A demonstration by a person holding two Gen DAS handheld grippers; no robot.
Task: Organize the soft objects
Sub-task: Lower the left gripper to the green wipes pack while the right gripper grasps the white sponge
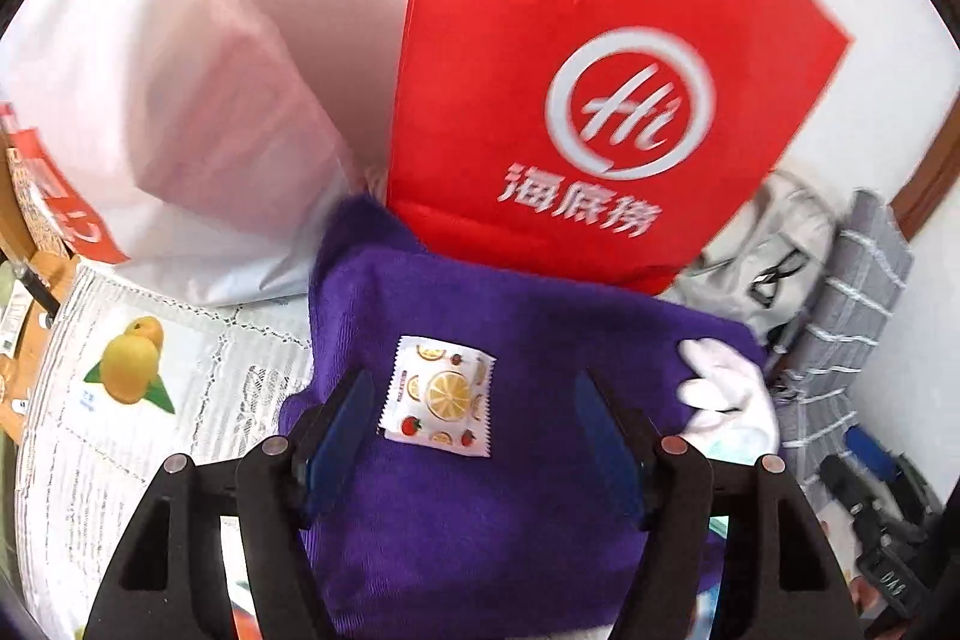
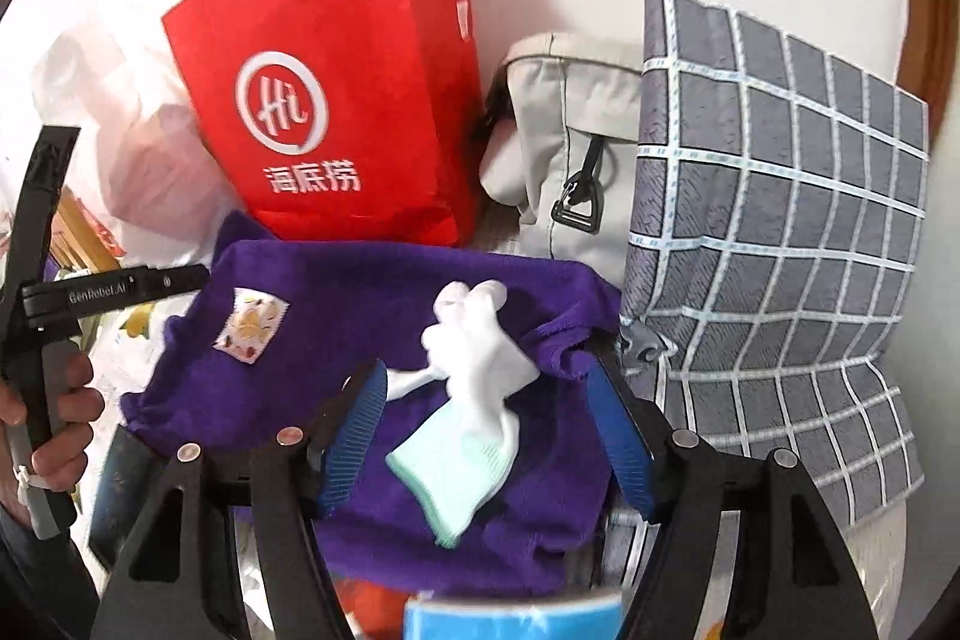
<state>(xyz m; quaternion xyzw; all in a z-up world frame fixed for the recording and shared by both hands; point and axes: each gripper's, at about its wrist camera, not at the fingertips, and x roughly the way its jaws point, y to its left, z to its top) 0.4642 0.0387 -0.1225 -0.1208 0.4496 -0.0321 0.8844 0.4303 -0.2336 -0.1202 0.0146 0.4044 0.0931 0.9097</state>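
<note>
Left wrist view first: the left tool (image 1: 474, 436) hangs wide open over the purple cloth (image 1: 480, 490), gripping nothing, its fingers either side of a small fruit-print packet (image 1: 438, 403) lying flat on the cloth. My guess is the packet has to come off before that cloth can be folded or moved.

Over to the right wrist view: the right tool (image 2: 486, 436) is spread just as wide and empty, with the white sock (image 2: 474, 370) and its pale green cuff sprawled on the cloth between the fingers, ready for a pinch by the look of it. The cloth sits in front of a red paper bag (image 2: 348, 112), a grey bag (image 2: 570, 148) and a checked pillow (image 2: 780, 250), all propped against the wall, which keeps them upright and out of the way.
</note>
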